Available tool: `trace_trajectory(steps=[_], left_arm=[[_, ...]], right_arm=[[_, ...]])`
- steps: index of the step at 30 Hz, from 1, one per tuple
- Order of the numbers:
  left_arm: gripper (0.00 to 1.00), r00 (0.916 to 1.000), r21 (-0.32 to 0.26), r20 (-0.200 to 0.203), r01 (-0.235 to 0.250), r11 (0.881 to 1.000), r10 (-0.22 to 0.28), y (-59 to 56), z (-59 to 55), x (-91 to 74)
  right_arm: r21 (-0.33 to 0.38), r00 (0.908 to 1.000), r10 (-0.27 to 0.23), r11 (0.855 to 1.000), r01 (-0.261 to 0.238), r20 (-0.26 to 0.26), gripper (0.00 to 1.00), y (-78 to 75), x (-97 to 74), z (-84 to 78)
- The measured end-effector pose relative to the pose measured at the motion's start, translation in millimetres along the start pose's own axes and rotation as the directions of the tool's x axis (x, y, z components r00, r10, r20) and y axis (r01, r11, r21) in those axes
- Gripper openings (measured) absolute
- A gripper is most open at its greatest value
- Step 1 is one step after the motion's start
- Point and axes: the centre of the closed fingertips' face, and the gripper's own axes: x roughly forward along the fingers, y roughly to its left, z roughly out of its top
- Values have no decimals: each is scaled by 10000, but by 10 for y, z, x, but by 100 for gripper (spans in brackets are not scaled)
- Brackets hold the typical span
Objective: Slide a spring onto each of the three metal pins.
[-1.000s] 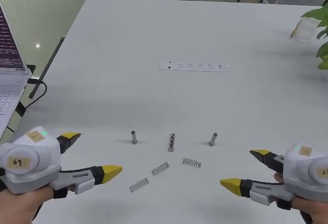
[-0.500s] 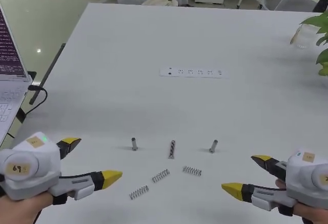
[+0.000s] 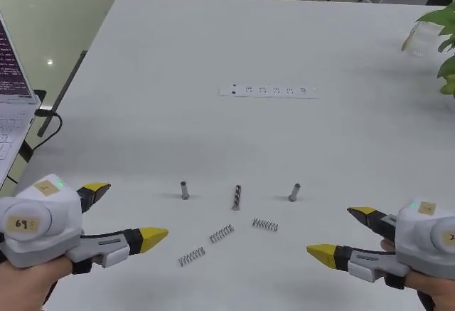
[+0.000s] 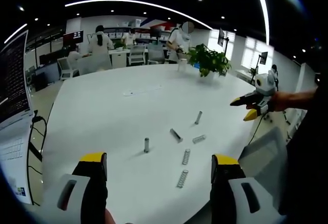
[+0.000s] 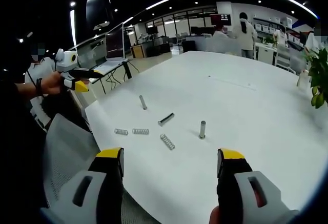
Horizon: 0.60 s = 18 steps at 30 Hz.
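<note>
Yellow-tipped left claw (image 3: pixel 135 210) (sticker (image 3: pixel 23 224) reads 69) spread empty, right claw (image 3: pixel 331 231) likewise, springs (image 3: pixel 222 233) loose near pins (image 3: pixel 185 190)

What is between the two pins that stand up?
The third pin, lying on its side. In the head view it sits between the left pin and the right pin, both upright.

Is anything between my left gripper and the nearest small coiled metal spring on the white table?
Nothing visible: only bare white table separates the open left gripper from the nearest small coiled metal spring.
</note>
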Motion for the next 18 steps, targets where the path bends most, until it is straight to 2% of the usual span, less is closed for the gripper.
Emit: trace_trajectory(steps=[4,10,16,18], left_arm=[[80,10000,77,-22,93,9999,-93,-39,25,29],[79,9993,209,123,364,9991,-366,-124,145,110],[79,9979,388,136,630,9973,-636,-186,219,224],[79,9973,391,146,713,9967,-719,-170,244,275]], right_arm=[[45,10000,-23,10000,23,6,73,-4,0,-6],[88,10000,-22,10000,22,18,72,18,11,-12],[89,10000,21,10000,-21,11,71,49,18,-15],[91,10000,15,10000,-15,20,71,53,17,-14]])
